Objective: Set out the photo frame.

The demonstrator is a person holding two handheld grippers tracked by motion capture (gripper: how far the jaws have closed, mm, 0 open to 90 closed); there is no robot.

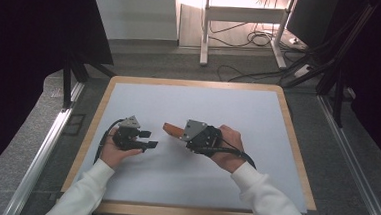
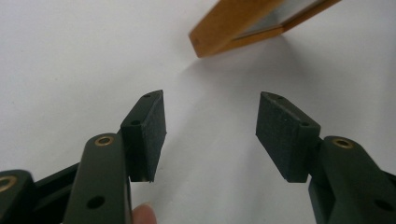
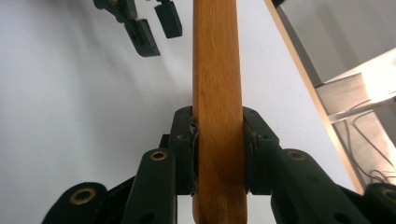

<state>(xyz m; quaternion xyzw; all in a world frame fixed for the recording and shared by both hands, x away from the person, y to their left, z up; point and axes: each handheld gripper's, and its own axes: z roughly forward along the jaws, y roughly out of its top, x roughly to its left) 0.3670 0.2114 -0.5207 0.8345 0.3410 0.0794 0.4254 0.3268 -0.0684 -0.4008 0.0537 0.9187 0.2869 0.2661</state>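
Observation:
A flat wooden-edged piece with a grey face is clamped edge-on between the jaws of my right gripper, just above the white table mat. In the right gripper view the wooden piece runs straight up from the right gripper, whose pads press both its sides. My left gripper is open a short way to the left of the piece's free end, with nothing between its fingers. In the left gripper view the wooden piece's corner hangs beyond the left gripper.
The mat lies in a wooden-rimmed tabletop. Behind the table stand a white desk frame and loose cables on the floor. Metal rails run along both sides.

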